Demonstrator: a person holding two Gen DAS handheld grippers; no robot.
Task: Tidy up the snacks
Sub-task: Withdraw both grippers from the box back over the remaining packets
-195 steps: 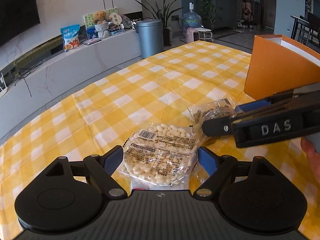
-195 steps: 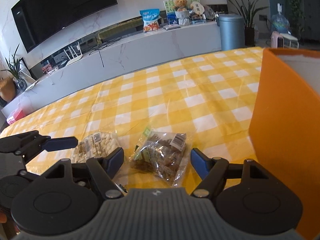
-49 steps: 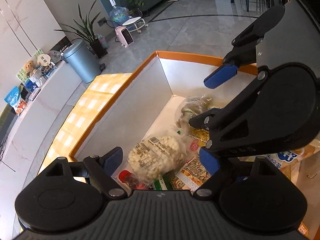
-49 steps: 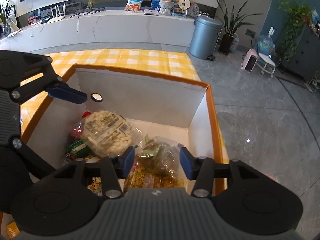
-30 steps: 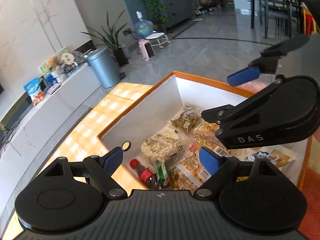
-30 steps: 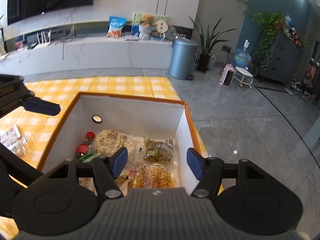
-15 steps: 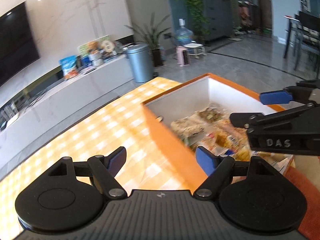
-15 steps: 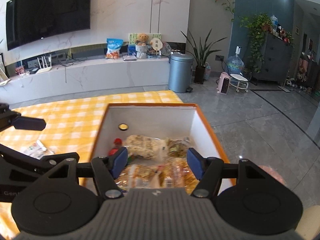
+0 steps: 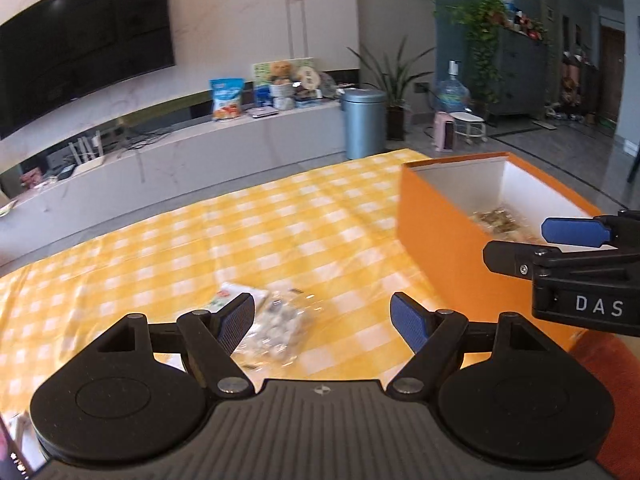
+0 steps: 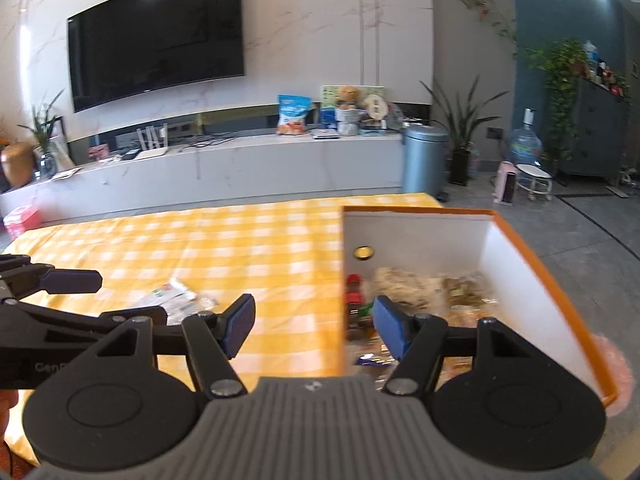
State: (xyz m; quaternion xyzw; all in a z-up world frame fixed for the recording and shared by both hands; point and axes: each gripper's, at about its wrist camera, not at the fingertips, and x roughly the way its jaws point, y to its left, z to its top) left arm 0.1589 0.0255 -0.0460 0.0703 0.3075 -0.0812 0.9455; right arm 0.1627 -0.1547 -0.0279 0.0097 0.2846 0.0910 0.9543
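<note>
left gripper [image 9: 322, 318] is up over the yellow checked tablecloth [image 9: 168, 256], jaws spread wide with nothing clamped, and there's the target: a clear snack packet [image 9: 276, 326] lying flat on the cloth, low between the blue pads but tucked toward the left finger [image 9: 236, 322], clear of the right one. a second, paler wrapper [image 9: 234, 294] pokes out just beyond it, touching or overlapping, hard to call through the blur. over on the right, the orange box [image 9: 436, 236] stands on the table, white inside, snacks piled at its bottom, well apart from the packet. right gripper [image 10: 314, 326] hangs nearer the box, jaws parted and empty, its left pad over the cloth, its right pad over the box's near corner, where a red-capped bottle [image 10: 354, 294] and several bags [image 10: 404, 280] lie inside. from this view the loose packets [image 10: 172, 298] sit on the cloth to the left of the right gripper, just past the left gripper's finger. far off, a tv [image 10: 156, 36] on the marble wall and a grey bin [image 10: 424, 160].
</note>
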